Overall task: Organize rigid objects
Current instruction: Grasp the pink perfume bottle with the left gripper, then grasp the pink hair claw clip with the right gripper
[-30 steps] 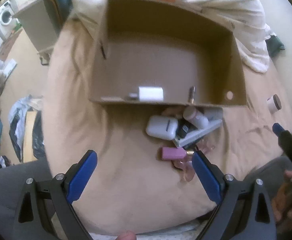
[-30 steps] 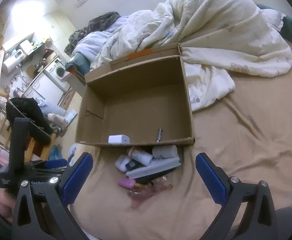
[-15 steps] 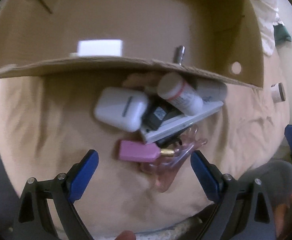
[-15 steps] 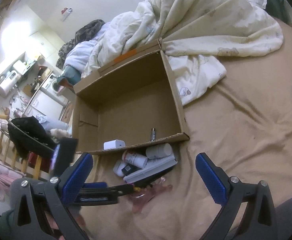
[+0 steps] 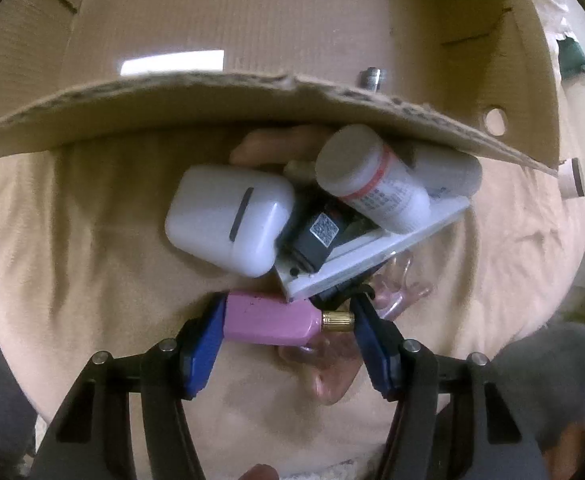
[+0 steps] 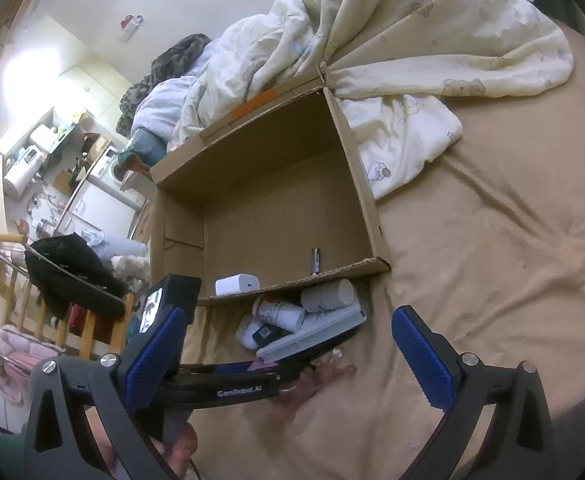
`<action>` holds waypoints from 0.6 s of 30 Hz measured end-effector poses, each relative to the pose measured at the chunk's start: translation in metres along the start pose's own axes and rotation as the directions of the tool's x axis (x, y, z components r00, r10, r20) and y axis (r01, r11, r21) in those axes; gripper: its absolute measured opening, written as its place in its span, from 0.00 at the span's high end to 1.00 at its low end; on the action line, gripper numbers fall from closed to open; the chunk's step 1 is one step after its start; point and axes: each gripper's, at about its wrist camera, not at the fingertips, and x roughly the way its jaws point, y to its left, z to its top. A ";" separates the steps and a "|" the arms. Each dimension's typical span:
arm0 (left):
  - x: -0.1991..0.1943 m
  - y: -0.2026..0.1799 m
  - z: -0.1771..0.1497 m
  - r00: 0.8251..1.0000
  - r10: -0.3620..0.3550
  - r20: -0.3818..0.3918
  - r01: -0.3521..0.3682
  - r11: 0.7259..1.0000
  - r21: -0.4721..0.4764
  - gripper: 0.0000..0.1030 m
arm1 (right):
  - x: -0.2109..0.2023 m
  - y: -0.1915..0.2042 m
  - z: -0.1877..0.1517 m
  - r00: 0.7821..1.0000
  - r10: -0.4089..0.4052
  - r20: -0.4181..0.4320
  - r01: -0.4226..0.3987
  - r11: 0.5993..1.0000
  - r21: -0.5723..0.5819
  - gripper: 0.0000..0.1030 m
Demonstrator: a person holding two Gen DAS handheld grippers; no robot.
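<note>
The left gripper (image 5: 288,320) is closing its jaws around a pink bottle (image 5: 270,322) with a gold cap. The blue pads sit right at both ends of the bottle. The bottle lies on the tan bed sheet (image 5: 92,240), at the near edge of a small pile just outside the cardboard box (image 6: 268,200). The pile has a white earbud case (image 5: 228,220), a white pill bottle (image 5: 372,180) and a flat white box (image 5: 372,248). The right gripper (image 6: 288,352) hangs above the bed with its jaws spread wide and nothing between them.

Charger (image 6: 237,283) and battery (image 6: 316,261) in the box (image 6: 356,168); bottles (image 5: 372,178) before its front wall
</note>
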 end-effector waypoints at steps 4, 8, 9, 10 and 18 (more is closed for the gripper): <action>-0.019 0.005 -0.006 0.999 0.035 0.017 -0.036 0.998 0.042 0.43 | 0.002 0.000 0.000 1.000 -0.012 -0.008 0.012 1.000 -0.005 0.00; -0.062 0.010 -0.022 0.991 0.087 0.098 -0.098 0.989 0.114 0.43 | 0.004 -0.001 0.000 1.000 -0.023 -0.020 0.023 1.000 -0.003 0.00; -0.073 0.012 -0.025 0.988 0.097 0.123 -0.113 0.986 0.124 0.43 | 0.005 -0.001 -0.001 0.999 -0.028 -0.025 0.028 1.000 -0.006 0.00; -0.084 0.015 -0.028 0.983 0.108 0.151 -0.128 0.983 0.131 0.43 | 0.007 0.000 -0.001 0.999 -0.032 -0.030 0.032 0.999 -0.009 0.00; -0.131 0.041 -0.045 0.916 0.192 0.352 -0.258 0.954 0.151 0.43 | 0.034 0.015 -0.011 0.984 -0.086 -0.158 0.068 0.991 -0.113 0.00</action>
